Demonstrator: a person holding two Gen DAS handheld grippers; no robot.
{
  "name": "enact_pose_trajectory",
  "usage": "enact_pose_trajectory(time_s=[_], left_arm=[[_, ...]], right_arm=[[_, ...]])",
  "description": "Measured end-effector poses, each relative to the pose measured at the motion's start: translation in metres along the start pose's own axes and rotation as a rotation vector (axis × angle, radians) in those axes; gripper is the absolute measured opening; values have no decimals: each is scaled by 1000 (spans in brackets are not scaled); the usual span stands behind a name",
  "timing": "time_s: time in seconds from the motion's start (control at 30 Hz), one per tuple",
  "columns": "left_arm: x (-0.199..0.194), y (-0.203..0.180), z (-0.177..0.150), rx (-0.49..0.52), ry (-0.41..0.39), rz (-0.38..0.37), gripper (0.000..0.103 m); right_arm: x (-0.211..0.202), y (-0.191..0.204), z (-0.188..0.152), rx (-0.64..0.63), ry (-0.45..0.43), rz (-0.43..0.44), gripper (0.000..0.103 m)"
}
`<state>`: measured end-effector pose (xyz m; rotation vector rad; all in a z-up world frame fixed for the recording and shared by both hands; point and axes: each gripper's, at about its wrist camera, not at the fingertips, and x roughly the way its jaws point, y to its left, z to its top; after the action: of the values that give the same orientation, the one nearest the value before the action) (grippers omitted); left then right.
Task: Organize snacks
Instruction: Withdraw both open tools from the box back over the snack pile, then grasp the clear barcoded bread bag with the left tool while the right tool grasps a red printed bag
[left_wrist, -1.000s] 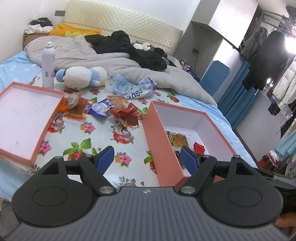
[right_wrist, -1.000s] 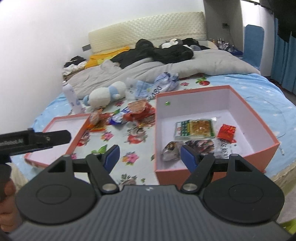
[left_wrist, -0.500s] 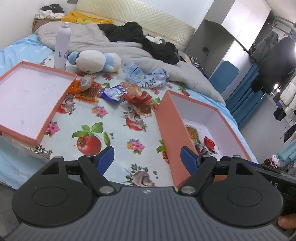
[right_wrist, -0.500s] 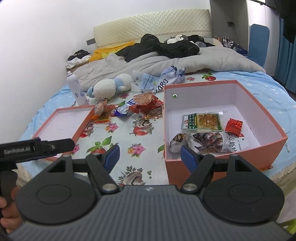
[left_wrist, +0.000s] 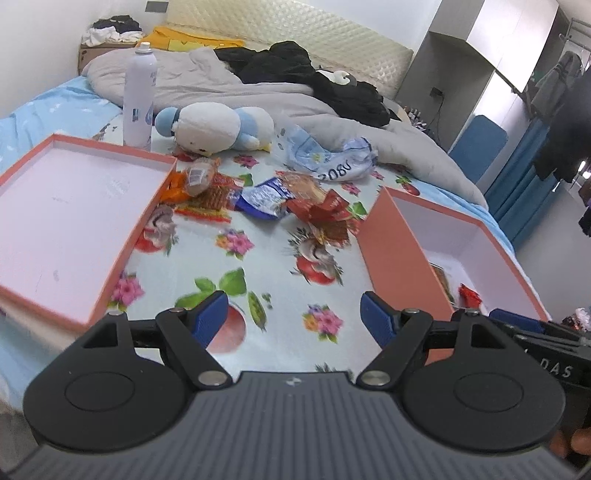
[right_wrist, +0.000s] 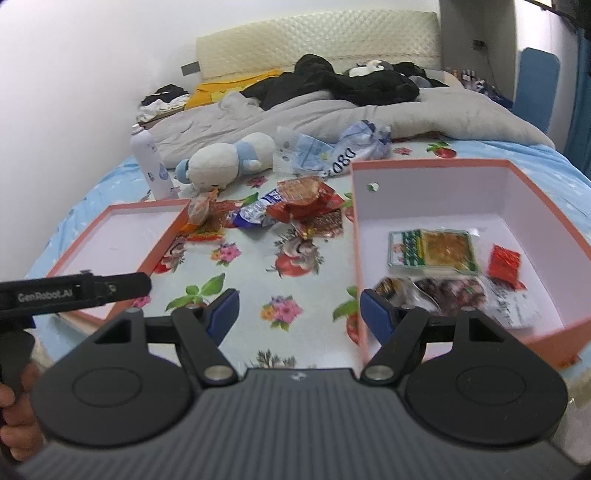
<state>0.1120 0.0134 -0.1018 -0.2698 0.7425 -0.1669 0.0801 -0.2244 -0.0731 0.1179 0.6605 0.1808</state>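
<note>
Left gripper (left_wrist: 291, 314) fingers spread wide, nothing between. Right gripper (right_wrist: 299, 310) same, empty. Snack pile (left_wrist: 258, 199) well ahead of fingertips; deep box (right_wrist: 517, 236) beside right finger, packets inside.

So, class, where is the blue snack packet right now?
The blue snack packet lies in the loose snack pile on the floral cloth, between the two pink boxes, left of the red wrappers.

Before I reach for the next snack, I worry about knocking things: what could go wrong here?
The loose snack packets overlap in a pile, so a claw may drag neighbours along. The deep box has a tall near wall; the right claw, open beside it, could bump it. The spray bottle stands upright on soft bedding and might topple.
</note>
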Motion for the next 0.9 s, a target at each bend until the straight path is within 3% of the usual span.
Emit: enact_pose_trajectory(time_s=[0.23, 0.47, 0.6, 0.8, 0.9], left_arm=[[47, 17, 32, 14, -10, 15, 82], [87, 25, 67, 77, -12, 24, 81], [110, 27, 84, 124, -15, 36, 81], [153, 40, 108, 162, -4, 90, 81], [174, 47, 120, 191, 0, 132, 81]], right_arm=[[42, 12, 25, -15, -40, 32, 74], [91, 5, 53, 92, 2, 109, 73], [118, 3, 73, 85, 16, 94, 73], [167, -12, 96, 194, 74, 115, 72], [193, -19, 99, 258, 111, 85, 72]])
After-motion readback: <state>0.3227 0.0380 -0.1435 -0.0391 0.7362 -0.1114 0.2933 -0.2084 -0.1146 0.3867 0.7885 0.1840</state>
